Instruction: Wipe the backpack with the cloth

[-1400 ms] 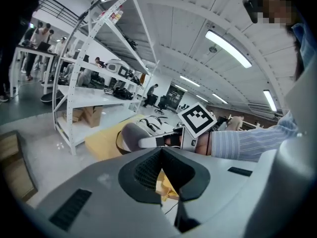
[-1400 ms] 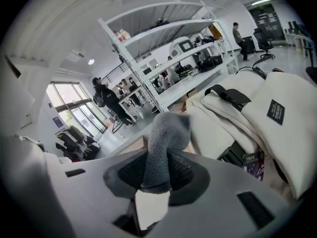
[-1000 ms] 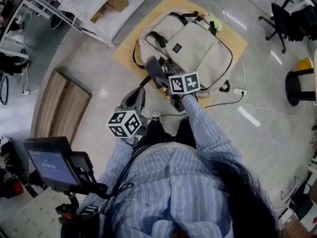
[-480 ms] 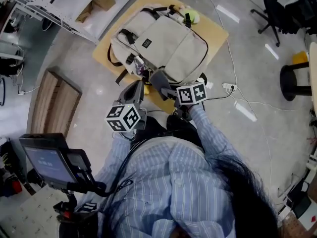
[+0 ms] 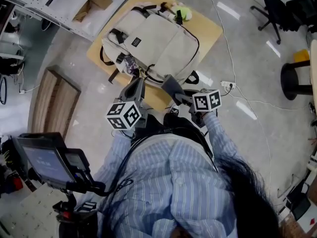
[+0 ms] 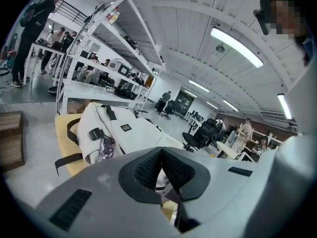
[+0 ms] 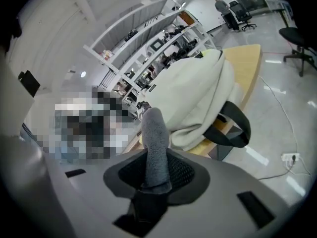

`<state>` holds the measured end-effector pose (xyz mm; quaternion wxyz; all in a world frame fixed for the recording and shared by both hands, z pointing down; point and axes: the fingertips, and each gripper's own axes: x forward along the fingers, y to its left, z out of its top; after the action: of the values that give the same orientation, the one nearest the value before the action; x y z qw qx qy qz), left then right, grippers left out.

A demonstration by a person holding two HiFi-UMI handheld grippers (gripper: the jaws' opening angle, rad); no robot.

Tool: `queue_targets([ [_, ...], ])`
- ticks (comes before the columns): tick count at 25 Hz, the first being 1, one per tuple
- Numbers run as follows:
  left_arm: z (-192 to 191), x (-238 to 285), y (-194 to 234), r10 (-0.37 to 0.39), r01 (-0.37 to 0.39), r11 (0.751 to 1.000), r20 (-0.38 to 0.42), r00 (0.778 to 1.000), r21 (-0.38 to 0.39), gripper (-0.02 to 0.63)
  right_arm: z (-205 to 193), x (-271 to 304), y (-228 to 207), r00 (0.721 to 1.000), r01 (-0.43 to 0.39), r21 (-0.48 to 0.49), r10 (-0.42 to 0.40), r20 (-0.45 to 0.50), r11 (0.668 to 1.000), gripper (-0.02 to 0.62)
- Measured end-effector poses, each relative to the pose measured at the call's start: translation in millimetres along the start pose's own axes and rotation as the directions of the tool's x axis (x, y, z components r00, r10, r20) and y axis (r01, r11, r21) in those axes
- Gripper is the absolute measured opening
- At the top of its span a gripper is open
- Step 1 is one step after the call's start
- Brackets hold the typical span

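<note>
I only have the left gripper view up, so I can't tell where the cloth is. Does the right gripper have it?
Observer: Yes. The right gripper is shut on the cloth, a grey roll that sticks up from between its jaws.
Operator: Is it on the backpack?
Observer: The head view puts it at the near end of the backpack, by the near edge of the table. I cannot tell whether it touches the fabric.
Operator: Is anything else on that table?
Observer: There is a yellow-green object at the backpack's far end.
</note>
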<state>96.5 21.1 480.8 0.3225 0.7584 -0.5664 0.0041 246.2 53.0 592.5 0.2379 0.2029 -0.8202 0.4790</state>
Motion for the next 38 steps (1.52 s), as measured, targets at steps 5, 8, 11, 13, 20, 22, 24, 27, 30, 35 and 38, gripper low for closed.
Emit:
queue_targets([
  [5,2,6,-5,-0.002,0.002,1.000,-0.004,1.000,0.004,0.005,-1,-11,-11,1.000,-0.003,-0.022,0.003,-0.026,1.000,0.106],
  [8,-3,7,-12,-0.006,0.006,1.000,-0.009,1.000,0.007,0.005,-7,-14,7,0.991,-0.088,-0.122,0.075,-0.109,0.989,0.106],
  [11,-10,6,-17,-0.005,0.006,1.000,-0.014,1.000,0.012,0.005,-18,-16,25,0.969,-0.181,-0.204,0.139,-0.205,0.962,0.106],
  [13,-11,5,-18,-0.004,0.004,1.000,-0.015,1.000,0.010,0.005,-23,-14,31,0.954,-0.217,-0.230,0.156,-0.256,0.949,0.106],
  [20,-16,6,-26,-0.019,0.020,1.000,-0.022,1.000,0.019,0.005,-28,-10,-3,0.934,-0.181,-0.274,0.078,-0.348,0.944,0.106],
  [22,-18,8,-31,-0.032,0.033,0.999,-0.027,0.999,0.027,0.005,-19,-14,-19,0.943,-0.147,-0.267,0.053,-0.330,0.952,0.106],
  [24,-19,10,-37,-0.047,0.048,0.998,-0.036,0.998,0.037,0.005,-8,-19,-31,0.951,-0.116,-0.262,0.032,-0.307,0.958,0.106],
  [27,-23,13,-48,-0.077,0.081,0.995,-0.060,0.995,0.056,0.005,9,-32,-49,0.963,-0.072,-0.251,0.002,-0.270,0.965,0.106],
  [30,-27,18,-57,-0.108,0.114,0.991,-0.085,0.990,0.074,0.005,27,-46,-69,0.974,-0.028,-0.235,-0.026,-0.227,0.972,0.106],
  [35,-27,26,-67,-0.136,0.146,0.985,-0.106,0.985,0.089,0.005,54,-67,-97,0.981,0.033,-0.219,-0.073,-0.178,0.975,0.106],
  [38,-25,30,-71,-0.144,0.154,0.984,-0.111,0.983,0.092,0.005,70,-79,-114,0.983,0.071,-0.210,-0.105,-0.152,0.975,0.106],
])
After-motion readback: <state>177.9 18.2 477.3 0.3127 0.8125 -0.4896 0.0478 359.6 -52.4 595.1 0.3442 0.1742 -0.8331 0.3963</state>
